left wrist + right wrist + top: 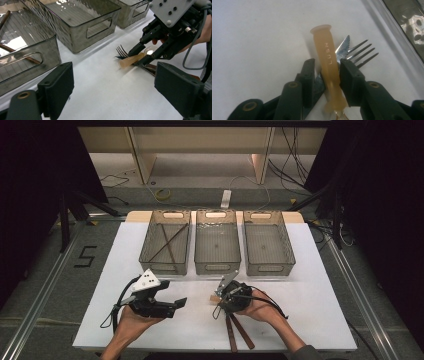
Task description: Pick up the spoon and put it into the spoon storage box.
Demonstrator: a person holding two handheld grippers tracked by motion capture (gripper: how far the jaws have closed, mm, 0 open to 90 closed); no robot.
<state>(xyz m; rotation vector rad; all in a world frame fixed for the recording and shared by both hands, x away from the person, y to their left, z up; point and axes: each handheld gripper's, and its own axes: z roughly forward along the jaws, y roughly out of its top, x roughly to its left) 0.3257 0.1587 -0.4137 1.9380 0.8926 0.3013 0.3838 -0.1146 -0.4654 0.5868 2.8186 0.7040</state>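
Observation:
A tan plastic handle (327,50) marked LUSN lies across a fork (362,53) and a serrated knife (344,46) on the white table. My right gripper (327,66) points down over it, jaws straddling the handle. One pad touches its side, and a thin gap shows at the other. In the left gripper view the same handle (128,61) sits between the right gripper's (141,53) jaws, with the fork tines (122,51) behind. My left gripper (113,70) hovers to the left (181,302), open and empty.
Three smoky clear bins stand in a row behind: the left bin (165,265) holds brown sticks (167,242); the middle bin (217,267) and right bin (270,267) look bare. Brown cutlery handles (240,330) stretch toward the front edge.

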